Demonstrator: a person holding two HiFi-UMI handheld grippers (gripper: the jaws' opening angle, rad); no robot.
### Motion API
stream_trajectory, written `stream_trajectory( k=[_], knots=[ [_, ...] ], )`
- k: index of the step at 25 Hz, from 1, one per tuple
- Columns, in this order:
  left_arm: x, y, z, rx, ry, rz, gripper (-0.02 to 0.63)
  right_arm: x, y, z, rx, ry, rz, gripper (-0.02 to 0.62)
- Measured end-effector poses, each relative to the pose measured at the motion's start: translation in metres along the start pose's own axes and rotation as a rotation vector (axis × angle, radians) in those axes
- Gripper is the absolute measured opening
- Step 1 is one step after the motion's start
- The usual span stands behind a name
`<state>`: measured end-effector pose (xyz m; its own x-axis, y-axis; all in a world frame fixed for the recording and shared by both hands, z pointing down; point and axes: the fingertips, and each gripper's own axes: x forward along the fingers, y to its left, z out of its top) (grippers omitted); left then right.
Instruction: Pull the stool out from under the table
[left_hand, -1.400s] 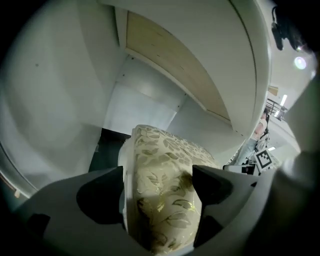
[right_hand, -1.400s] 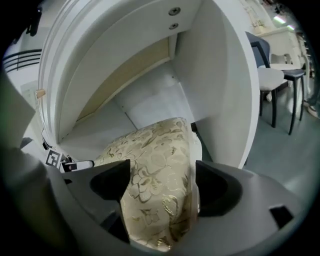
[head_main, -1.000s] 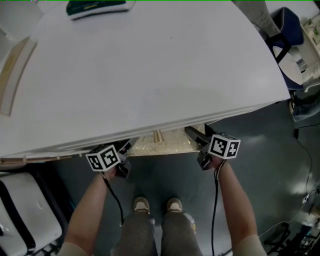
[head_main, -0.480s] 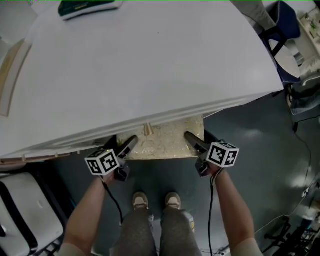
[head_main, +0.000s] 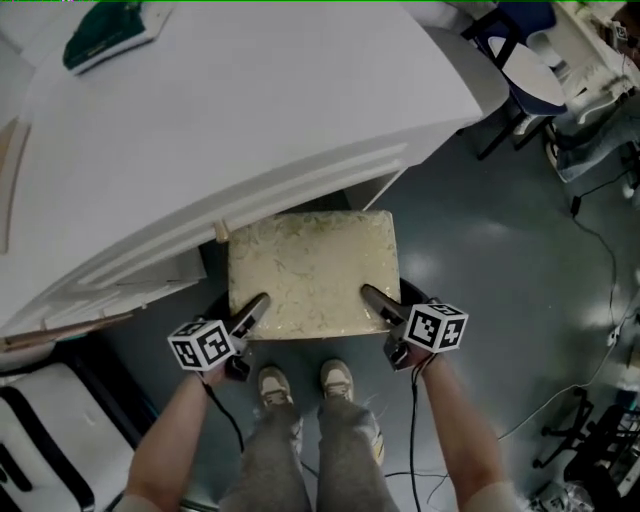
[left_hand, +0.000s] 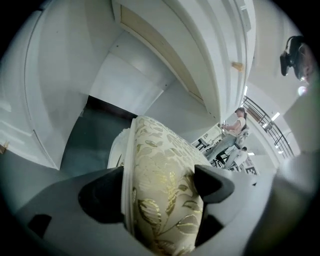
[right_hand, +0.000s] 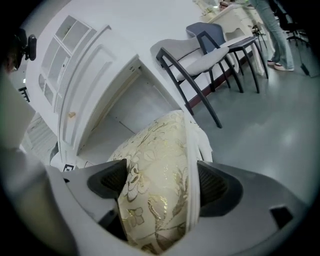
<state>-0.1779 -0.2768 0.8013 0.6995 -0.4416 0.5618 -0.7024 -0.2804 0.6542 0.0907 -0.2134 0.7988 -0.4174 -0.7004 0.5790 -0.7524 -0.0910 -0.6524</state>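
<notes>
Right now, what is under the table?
The stool is nearly all out; its far edge meets the table rim. Beneath, the left gripper view shows white panels and dark floor. The tabletop hides anything deeper.

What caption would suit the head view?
Left gripper and right gripper clamp the stool, nearly clear of the white table.

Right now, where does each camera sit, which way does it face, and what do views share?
Head view: on the person's head, steeply down at white table and stool; forearms, legs, shoes, left gripper, right gripper show.
Left gripper view: on that gripper, facing under the table; its fingers pinch the stool's cushion.
Right gripper view: on that gripper; its fingers pinch the opposite side, chair beyond.
All three share the stool.
</notes>
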Motion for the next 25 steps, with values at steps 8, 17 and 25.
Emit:
stream_trajectory(
  k=[8, 17, 25],
  knots=[
    [0.034, -0.081, -0.060, 0.069, 0.126, -0.081, 0.448, -0.108, -0.060, -0.029, 0.103, -0.081, -0.107, 0.453],
    [0.158, -0.188, -0.148, 0.208, 0.282, -0.295, 0.448, -0.233, -0.186, -0.058, 0.214, -0.284, -0.304, 0.453],
    [0.251, -0.292, -0.222, 0.364, 0.405, -0.480, 0.448, -0.332, -0.278, -0.091, 0.319, -0.489, -0.443, 0.453]
  ],
)
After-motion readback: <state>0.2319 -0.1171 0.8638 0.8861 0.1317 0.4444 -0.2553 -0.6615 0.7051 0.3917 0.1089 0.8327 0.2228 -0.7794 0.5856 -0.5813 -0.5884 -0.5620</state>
